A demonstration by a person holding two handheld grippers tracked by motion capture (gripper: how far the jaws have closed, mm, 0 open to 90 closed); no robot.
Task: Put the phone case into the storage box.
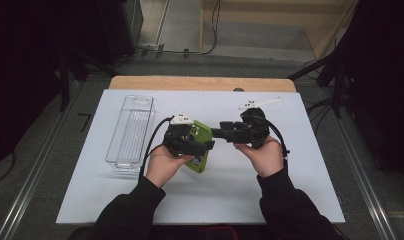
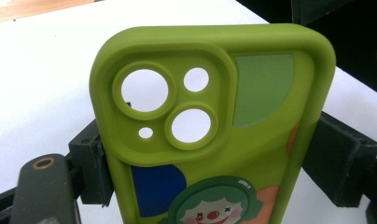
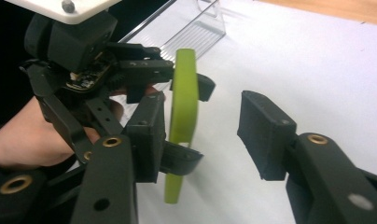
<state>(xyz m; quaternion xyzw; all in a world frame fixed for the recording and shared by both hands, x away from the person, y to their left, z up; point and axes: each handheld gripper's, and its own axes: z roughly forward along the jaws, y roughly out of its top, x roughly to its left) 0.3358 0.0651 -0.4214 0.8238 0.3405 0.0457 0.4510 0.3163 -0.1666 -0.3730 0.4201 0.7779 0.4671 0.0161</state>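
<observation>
While the person's two hands are meeting over the white table [image 1: 290, 150] in the high view, the left gripper [image 1: 202, 147] is clamping a green phone case [image 1: 200, 142] above the tabletop, with a clear plastic bin [image 1: 131, 131] lying to its left. Along the left gripper view, both jaws are pressing the case's long edges below its camera cutouts. Through the right gripper view, the right gripper [image 3: 200, 135] is standing spread wide, one jaw just beside the case's edge-on face, the other apart.

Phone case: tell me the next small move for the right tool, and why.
Probably close the right tool on the phone case. Its jaws stand open with the case edge-on between them, one jaw beside it, the other apart, while the left tool grips the case's sides.
</observation>
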